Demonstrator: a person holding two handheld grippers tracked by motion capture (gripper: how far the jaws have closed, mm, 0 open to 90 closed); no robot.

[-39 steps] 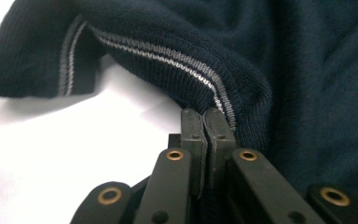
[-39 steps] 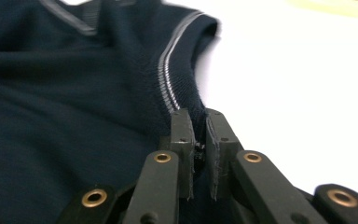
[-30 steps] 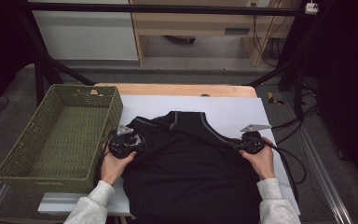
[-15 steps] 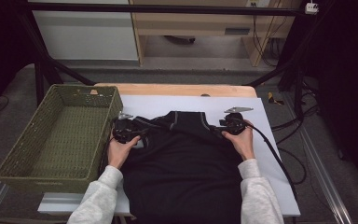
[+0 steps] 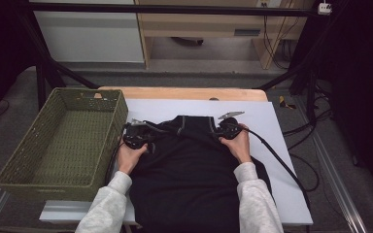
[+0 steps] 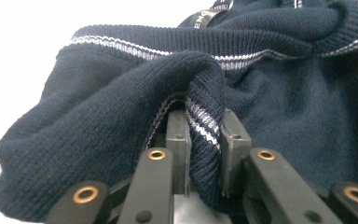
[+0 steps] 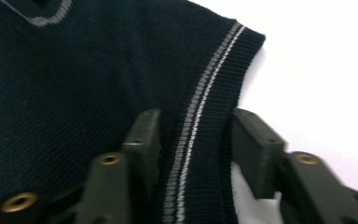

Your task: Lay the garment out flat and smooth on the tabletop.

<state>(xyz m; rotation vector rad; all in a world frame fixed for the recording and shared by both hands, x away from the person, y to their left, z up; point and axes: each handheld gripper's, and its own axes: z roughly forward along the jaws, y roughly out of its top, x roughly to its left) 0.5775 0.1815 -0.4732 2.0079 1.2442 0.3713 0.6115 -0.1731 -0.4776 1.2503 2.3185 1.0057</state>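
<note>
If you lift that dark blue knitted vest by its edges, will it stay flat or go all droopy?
Probably droopy: the knitted vest already bunches into soft folds where the left gripper pinches its striped edge. It looks light, and the ribbed knit likely won't slip easily.

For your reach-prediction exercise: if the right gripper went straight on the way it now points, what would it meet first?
Probably the ribbed striped armhole edge of the dark knit vest, already between the right gripper jaws.
</note>
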